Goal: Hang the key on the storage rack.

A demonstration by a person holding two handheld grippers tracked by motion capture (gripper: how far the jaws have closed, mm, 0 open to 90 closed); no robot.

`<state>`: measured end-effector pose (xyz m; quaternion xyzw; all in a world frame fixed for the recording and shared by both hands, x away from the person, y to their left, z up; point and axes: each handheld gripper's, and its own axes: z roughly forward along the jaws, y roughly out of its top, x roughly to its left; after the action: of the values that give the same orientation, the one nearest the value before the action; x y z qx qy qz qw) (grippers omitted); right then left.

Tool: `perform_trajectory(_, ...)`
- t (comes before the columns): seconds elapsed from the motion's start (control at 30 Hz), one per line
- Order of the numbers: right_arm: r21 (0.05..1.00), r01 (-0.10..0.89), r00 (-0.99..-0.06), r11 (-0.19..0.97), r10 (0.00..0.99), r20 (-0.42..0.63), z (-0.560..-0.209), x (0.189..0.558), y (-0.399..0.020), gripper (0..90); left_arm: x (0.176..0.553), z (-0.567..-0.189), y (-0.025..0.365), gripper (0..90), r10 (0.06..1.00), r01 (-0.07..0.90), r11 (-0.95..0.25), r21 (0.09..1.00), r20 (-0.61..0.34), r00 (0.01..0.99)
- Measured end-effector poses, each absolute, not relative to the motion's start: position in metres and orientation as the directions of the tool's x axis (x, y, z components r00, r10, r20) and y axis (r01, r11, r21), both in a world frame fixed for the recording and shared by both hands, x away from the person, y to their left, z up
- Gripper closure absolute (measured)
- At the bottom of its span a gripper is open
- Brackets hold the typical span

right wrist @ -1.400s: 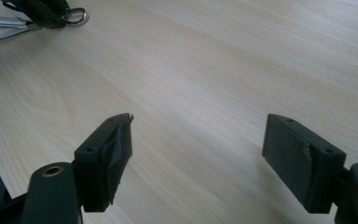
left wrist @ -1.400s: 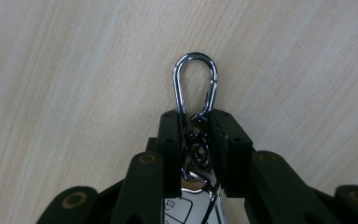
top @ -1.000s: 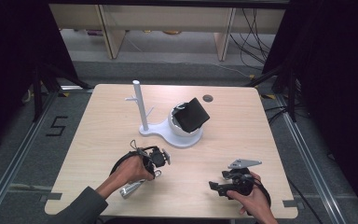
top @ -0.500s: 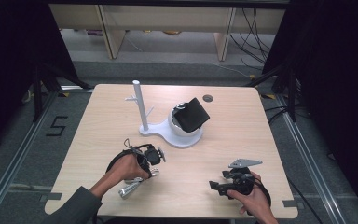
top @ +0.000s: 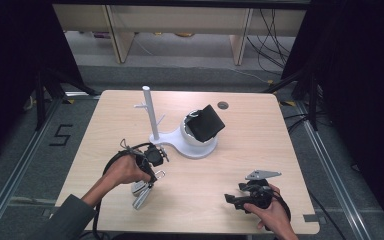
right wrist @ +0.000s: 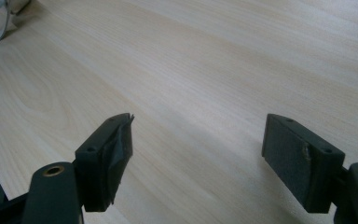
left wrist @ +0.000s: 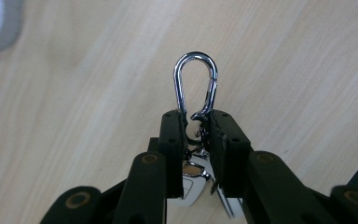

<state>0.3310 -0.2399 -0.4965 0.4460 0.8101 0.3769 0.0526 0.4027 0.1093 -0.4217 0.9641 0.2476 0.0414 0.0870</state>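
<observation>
Your left gripper [left wrist: 196, 122] clamps the carabiner [left wrist: 196, 84] by its base; steel, light, slippery, keys dangling; right gripper [right wrist: 198, 154] gapes idle.

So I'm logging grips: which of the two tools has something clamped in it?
The left tool: its jaws pinch a silver carabiner with keys hanging below. The right tool stands wide open over bare table.

Bright even overhead light on the table [top: 230, 200], dark surroundings, soft shadows, slightly blurred close-ups
</observation>
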Motion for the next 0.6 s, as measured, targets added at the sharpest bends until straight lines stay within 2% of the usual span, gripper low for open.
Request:
perform_trajectory(0.5, 0.645, 0.696, -0.589, 0.315, 0.765, 0.261, -0.497, 0.332, -0.242, 25.4, 0.415, -0.37, 0.144, 75.1, 0.561, 0.531, -0.812, 0.243, 0.073, 0.824)
perform_trajectory(0.6, 0.645, 0.695, -0.592, 0.319, 0.763, 0.26, -0.497, 0.332, -0.242, 25.4, 0.419, -0.362, 0.149, 75.1, 0.574, 0.544, -0.806, 0.231, 0.083, 0.815)
